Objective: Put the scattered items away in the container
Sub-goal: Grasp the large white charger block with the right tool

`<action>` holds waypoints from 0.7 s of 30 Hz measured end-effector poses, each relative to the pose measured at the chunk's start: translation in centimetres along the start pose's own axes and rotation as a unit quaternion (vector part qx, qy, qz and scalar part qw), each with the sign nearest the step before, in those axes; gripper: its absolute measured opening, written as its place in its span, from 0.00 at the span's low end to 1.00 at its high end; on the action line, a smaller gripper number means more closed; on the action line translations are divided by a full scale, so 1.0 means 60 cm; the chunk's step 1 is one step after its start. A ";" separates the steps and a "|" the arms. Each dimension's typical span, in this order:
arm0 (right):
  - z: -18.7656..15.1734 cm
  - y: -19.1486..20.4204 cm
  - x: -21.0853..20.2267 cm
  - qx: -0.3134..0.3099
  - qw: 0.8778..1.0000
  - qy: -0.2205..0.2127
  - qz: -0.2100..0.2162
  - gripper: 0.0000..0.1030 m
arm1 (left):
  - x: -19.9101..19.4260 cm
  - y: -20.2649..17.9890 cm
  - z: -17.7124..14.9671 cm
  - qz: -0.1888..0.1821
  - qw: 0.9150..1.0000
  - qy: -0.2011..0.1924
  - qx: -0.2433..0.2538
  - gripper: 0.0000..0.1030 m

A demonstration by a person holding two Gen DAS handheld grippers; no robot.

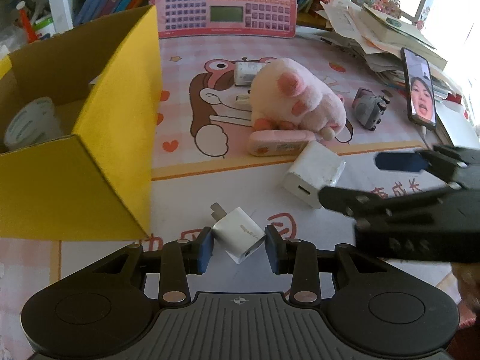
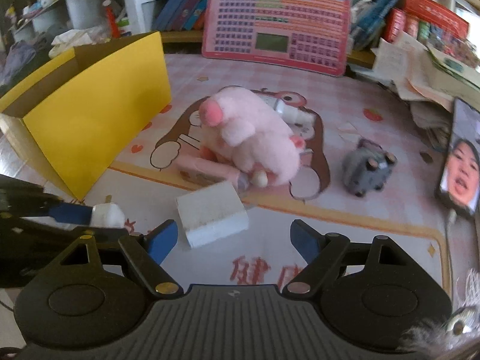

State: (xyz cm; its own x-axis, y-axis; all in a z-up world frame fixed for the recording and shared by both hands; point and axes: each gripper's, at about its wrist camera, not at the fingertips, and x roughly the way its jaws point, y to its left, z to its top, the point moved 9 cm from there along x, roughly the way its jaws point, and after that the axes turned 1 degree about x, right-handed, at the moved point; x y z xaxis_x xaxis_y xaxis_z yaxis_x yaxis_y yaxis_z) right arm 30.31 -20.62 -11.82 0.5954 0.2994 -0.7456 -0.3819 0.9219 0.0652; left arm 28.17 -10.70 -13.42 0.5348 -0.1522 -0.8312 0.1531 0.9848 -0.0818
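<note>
A cluttered study corner: slanted books and a pink key-grid learning tablet [image 1: 223, 3] stand along the back, and the desk [image 1: 186, 189] wears a pink checked mat printed with a cartoon face and red Chinese characters too cut off to read.

In the left wrist view, the left hand-held gripper [image 1: 238, 250] is clamped on a small white plug-in charger cube [image 1: 238, 234], its blue pads pressing two opposite sides, the prongs tipped up and away toward the box. A grey logo runs along the cube's top face, too small to read. The open yellow cardboard box [image 1: 120, 138] sits just beside it on the left, a white roll with green print already inside, so the cube looks held ready for a short carry over the near wall. A larger white charger block [image 1: 312, 172] lies nearby, with the right hand-held gripper [image 1: 348, 180] reaching in beside it. Behind it are a pink pencil case [image 1: 279, 145], a pink plush paw [image 1: 297, 99], a grey toy mouse [image 1: 367, 108] and a phone [image 1: 418, 88] propped against papers with a video call on screen.

In the right wrist view, the right hand-held gripper [image 2: 234, 240] stands wide open and empty, aimed at the larger white charger block [image 2: 213, 214], which lies just ahead of its left pad, not yet between the pads. Probably that block is its next pick. The left gripper's pad shows at the left edge, pressed on the small cube [image 2: 108, 214], near the box's corner [image 2: 90, 126].
</note>
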 end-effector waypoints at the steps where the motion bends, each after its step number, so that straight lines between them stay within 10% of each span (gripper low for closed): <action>1: 0.004 0.000 0.006 -0.004 1.000 0.000 0.003 0.80 | -0.002 0.001 0.000 0.001 1.000 -0.002 0.000 0.34; 21: 0.012 0.011 0.054 -0.039 0.998 0.028 0.037 0.62 | -0.025 -0.003 -0.003 0.000 1.000 -0.017 0.015 0.35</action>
State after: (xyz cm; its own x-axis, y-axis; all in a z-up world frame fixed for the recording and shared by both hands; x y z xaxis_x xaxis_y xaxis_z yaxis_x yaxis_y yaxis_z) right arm 32.48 -18.90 -13.73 0.5241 0.3502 -0.7764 -0.4786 0.8751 0.0716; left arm 27.17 -10.65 -12.25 0.5619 -0.1550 -0.8126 0.1776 0.9820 -0.0645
